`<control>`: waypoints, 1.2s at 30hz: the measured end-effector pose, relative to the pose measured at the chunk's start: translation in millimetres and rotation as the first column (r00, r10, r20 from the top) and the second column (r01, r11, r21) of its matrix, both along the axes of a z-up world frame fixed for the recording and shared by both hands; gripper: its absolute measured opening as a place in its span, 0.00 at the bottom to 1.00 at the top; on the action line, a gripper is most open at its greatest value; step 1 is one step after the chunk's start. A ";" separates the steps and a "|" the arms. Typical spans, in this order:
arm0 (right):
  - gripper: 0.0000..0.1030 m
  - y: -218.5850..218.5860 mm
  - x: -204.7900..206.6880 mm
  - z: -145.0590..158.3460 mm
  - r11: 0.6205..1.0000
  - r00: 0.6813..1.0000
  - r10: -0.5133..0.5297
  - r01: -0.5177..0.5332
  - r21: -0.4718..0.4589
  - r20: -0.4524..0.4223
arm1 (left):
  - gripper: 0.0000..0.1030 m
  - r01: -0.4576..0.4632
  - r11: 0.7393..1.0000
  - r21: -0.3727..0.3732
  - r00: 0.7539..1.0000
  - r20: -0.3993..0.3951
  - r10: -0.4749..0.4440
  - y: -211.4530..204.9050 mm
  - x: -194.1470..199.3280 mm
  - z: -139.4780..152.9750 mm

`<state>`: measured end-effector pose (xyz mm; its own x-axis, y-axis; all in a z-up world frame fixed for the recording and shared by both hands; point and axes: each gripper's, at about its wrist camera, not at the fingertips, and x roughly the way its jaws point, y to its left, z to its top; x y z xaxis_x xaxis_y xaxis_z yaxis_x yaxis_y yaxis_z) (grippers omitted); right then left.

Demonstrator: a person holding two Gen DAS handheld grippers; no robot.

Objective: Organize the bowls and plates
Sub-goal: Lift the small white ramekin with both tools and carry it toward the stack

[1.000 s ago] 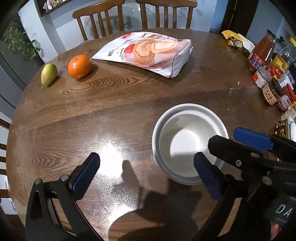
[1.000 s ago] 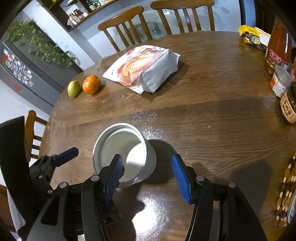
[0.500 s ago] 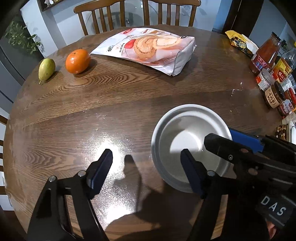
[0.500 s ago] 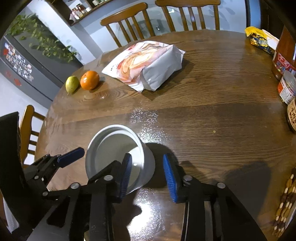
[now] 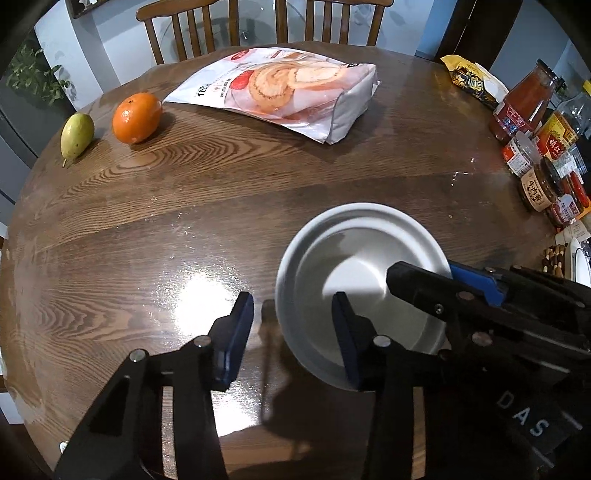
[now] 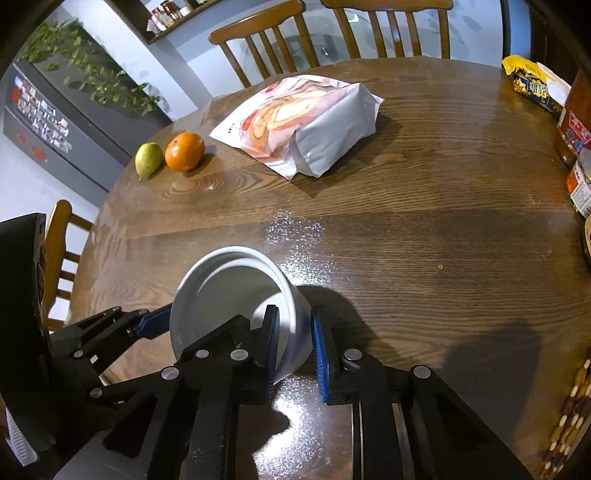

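A white bowl (image 5: 354, 266) stands on the round wooden table (image 5: 184, 206); a second rim shows just inside it, so it looks like two nested bowls. My left gripper (image 5: 293, 332) straddles the bowl's left wall, one pad outside and one inside, with a gap left. My right gripper (image 6: 293, 343) straddles the bowl's (image 6: 229, 291) right wall, its pads close on both sides of the wall; firm contact is unclear. The right gripper also shows in the left wrist view (image 5: 476, 284), the left one in the right wrist view (image 6: 151, 325).
A snack bag (image 5: 280, 88), an orange (image 5: 136, 117) and a pear (image 5: 77, 134) lie at the far side. Jars and sauce bottles (image 5: 532, 147) crowd the right edge, with a yellow packet (image 5: 469, 81). Wooden chairs (image 6: 332, 33) stand beyond the table.
Both grippers have narrowed their jaws around opposite walls of the bowl. The left one has shifted right so its right finger is now inside the bowl.
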<state>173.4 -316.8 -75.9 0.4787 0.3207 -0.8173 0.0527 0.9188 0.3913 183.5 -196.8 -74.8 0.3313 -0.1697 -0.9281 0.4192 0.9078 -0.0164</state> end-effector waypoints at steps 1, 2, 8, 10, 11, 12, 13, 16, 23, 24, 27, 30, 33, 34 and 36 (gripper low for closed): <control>0.18 -0.1 0.0 -0.3 1.000 1.000 0.001 -0.001 0.002 0.001 | 0.40 0.000 1.000 0.000 1.000 0.000 0.000 -0.2 0.1 -0.1; 0.18 0.0 0.0 -0.5 1.000 1.000 0.001 -0.001 0.002 0.002 | 0.39 0.001 1.000 0.000 1.000 0.000 -0.001 -1.0 -0.2 0.0; 0.18 1.5 1.8 -2.1 1.000 1.000 0.008 -0.008 0.000 0.008 | 0.25 0.016 1.000 -0.013 1.000 -0.013 -0.016 -5.6 -0.3 -2.4; 0.17 3.1 2.1 -2.2 1.000 1.000 0.011 -0.011 -0.004 0.011 | 0.25 0.019 1.000 -0.016 1.000 -0.017 -0.019 -6.6 -0.4 -2.8; 0.17 3.3 2.2 -2.0 1.000 1.000 0.011 -0.011 -0.007 0.011 | 0.25 0.020 1.000 -0.016 1.000 -0.018 -0.020 -6.7 -0.3 -2.8; 0.17 2.8 2.2 -2.1 1.000 1.000 0.010 -0.010 -0.004 0.013 | 0.25 0.020 1.000 -0.018 1.000 -0.020 -0.020 -6.6 -0.2 -2.8; 0.17 2.4 2.2 -2.5 1.000 1.000 0.008 -0.008 0.000 0.013 | 0.25 0.020 1.000 -0.018 1.000 -0.020 -0.021 -6.7 -0.4 -2.8; 0.17 1.9 1.1 -2.8 1.000 1.000 -0.001 0.001 0.003 0.016 | 0.25 0.022 1.000 -0.013 1.000 -0.010 -0.022 -7.0 -0.9 -2.5; 0.17 -0.5 -4.0 -3.2 0.999 1.000 -0.026 0.025 0.019 0.017 | 0.24 0.036 0.999 -0.002 0.999 0.006 -0.036 -10.7 -7.6 -1.2; 0.17 -0.9 -6.5 -2.1 0.999 0.999 -0.028 0.028 0.021 0.019 | 0.24 0.037 0.999 -0.004 0.999 0.007 -0.037 -11.0 -8.5 -0.9; 0.17 -3.4 -11.4 -0.5 0.999 0.999 -0.042 0.042 0.022 0.023 | 0.24 0.047 0.999 -0.009 0.999 0.012 -0.046 -13.4 -12.2 1.2; 0.17 -5.6 -15.6 2.3 0.998 0.998 -0.056 0.055 0.024 0.030 | 0.24 0.061 0.998 -0.008 0.998 0.029 -0.061 -16.0 -17.1 5.5; 0.17 -8.2 -21.9 7.4 0.997 0.997 -0.069 0.069 0.022 0.043 | 0.24 0.072 0.997 -0.015 0.997 0.041 -0.071 -15.9 -21.9 11.0; 0.17 -8.9 -23.9 9.0 0.997 0.996 -0.073 0.072 0.024 0.047 | 0.24 0.074 0.997 -0.017 0.996 0.046 -0.073 -15.3 -23.7 12.9; 0.17 -10.5 -28.8 12.7 0.996 0.995 -0.083 0.081 0.029 0.056 | 0.24 0.083 0.996 -0.021 0.995 0.057 -0.081 -15.7 -27.8 18.3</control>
